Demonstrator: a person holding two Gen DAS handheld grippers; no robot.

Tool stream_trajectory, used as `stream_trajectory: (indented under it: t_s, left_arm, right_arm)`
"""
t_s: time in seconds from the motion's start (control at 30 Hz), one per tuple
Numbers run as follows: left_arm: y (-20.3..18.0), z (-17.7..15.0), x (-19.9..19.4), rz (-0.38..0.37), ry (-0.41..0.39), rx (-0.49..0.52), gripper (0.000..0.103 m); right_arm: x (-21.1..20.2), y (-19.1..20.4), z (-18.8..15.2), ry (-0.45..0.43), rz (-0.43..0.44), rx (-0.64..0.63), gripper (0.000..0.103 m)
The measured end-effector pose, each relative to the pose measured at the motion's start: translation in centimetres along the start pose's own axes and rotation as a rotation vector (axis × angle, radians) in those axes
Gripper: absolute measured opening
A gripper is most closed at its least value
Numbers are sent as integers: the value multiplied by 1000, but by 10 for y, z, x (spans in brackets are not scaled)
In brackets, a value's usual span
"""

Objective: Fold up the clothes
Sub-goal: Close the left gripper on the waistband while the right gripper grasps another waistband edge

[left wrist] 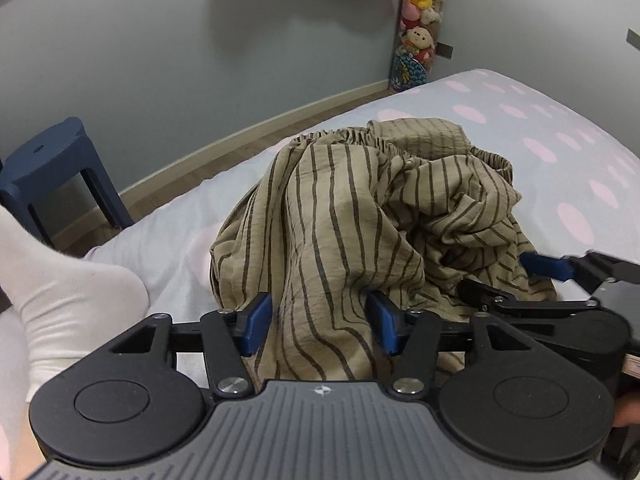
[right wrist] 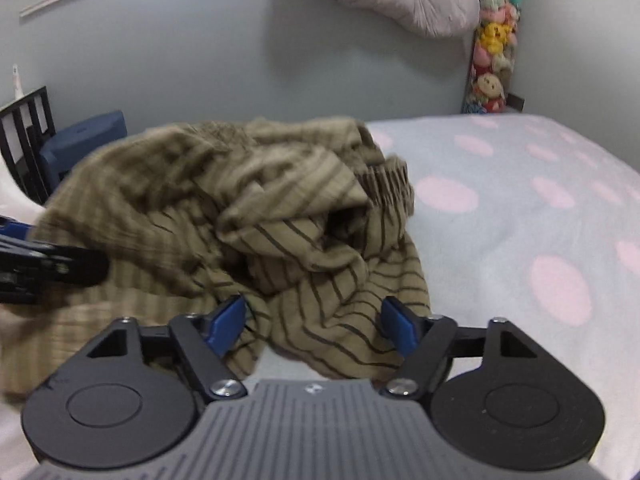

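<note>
On the bed (left wrist: 520, 92), whose pale sheet carries pink spots, a crumpled olive striped garment (left wrist: 360, 208) lies in a heap, its gathered elastic waistband turned toward the far wall. The left gripper (left wrist: 320, 326) sits at the near edge of the heap with its blue fingers (left wrist: 256, 320) spread wide, a fold of the striped cloth lying between them but not pinched. The right gripper (right wrist: 316, 326) is just beside it, also with fingers (right wrist: 224, 322) spread apart over the cloth's near hem, gripping nothing. A white sock (left wrist: 68, 296) rests at the left on the bed. A blue stool (left wrist: 56, 168) stands on the floor by the wall, and a column of plush toys (left wrist: 420, 20) hangs in the corner.
</note>
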State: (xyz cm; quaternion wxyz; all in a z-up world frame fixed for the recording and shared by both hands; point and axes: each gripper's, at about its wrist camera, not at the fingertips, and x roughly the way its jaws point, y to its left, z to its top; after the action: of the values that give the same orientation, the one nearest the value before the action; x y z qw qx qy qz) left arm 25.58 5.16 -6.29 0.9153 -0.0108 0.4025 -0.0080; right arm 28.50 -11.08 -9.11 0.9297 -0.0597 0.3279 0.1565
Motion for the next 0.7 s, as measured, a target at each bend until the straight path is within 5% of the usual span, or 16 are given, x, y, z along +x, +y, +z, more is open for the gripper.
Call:
stream_trajectory:
  t_s: [0.1,0.17,0.23,0.37,0.7]
  left_arm:
    - [-3,-4,4,27,7,3,38]
    - [-6,-6,4,24,10,-13,27]
    - [-10,-8,2,13,6,-20,17]
    - [-21,-11,-19,-18,-51,11,7]
    - [-49,-42,-93,-199,-90,33,5]
  right_arm:
    - [5,-1,0,2,4,7,64]
    - [3,1,4,11,15,4,50]
    - [-7,2,7,8,14,3,13]
    - [-43,3,9,-23,-13,4,7]
    - [-150,-3,-10,-68,-95,68,6]
